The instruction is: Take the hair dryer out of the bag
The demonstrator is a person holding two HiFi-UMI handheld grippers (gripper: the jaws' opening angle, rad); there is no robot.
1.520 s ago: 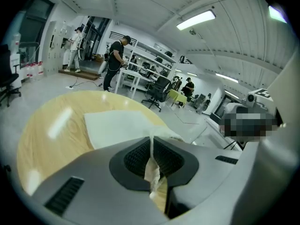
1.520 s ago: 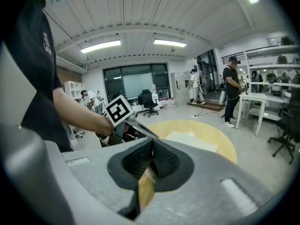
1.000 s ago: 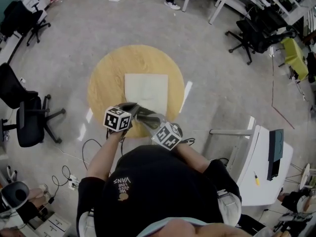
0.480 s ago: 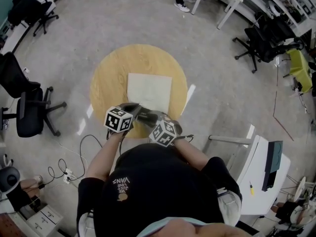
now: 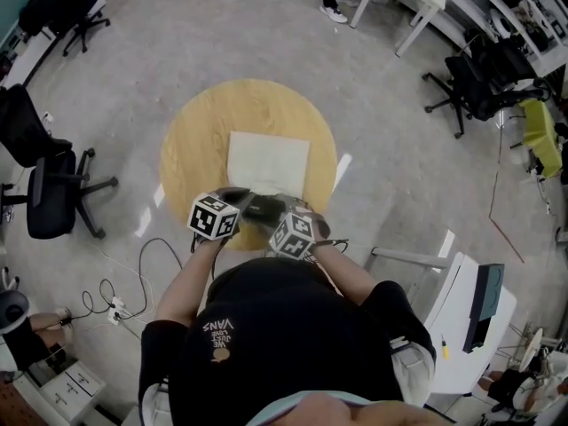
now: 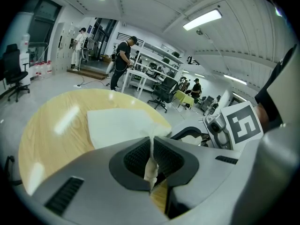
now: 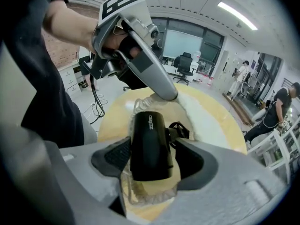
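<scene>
A white bag (image 5: 268,162) lies flat on the round wooden table (image 5: 191,140). My left gripper (image 6: 151,161) is shut on a bunched edge of the bag (image 6: 119,125) at its near end and holds it up. The black hair dryer (image 7: 150,144) lies at the bag's mouth, over its crinkled translucent rim. It sits between the jaws of my right gripper (image 7: 154,158), which are opening; the right pad stands off it. In the head view both grippers meet at the table's near edge, left gripper (image 5: 240,201) beside right gripper (image 5: 266,211).
Black office chairs (image 5: 40,185) stand on the floor to the left and at the far right (image 5: 479,78). A white desk (image 5: 466,313) is at my right side. Cables (image 5: 115,300) lie on the floor at the left. People stand far off (image 6: 123,62).
My right gripper has sunk toward the table and closed in on the left gripper, rolling a little. The left gripper has kept still with the bag's edge.
</scene>
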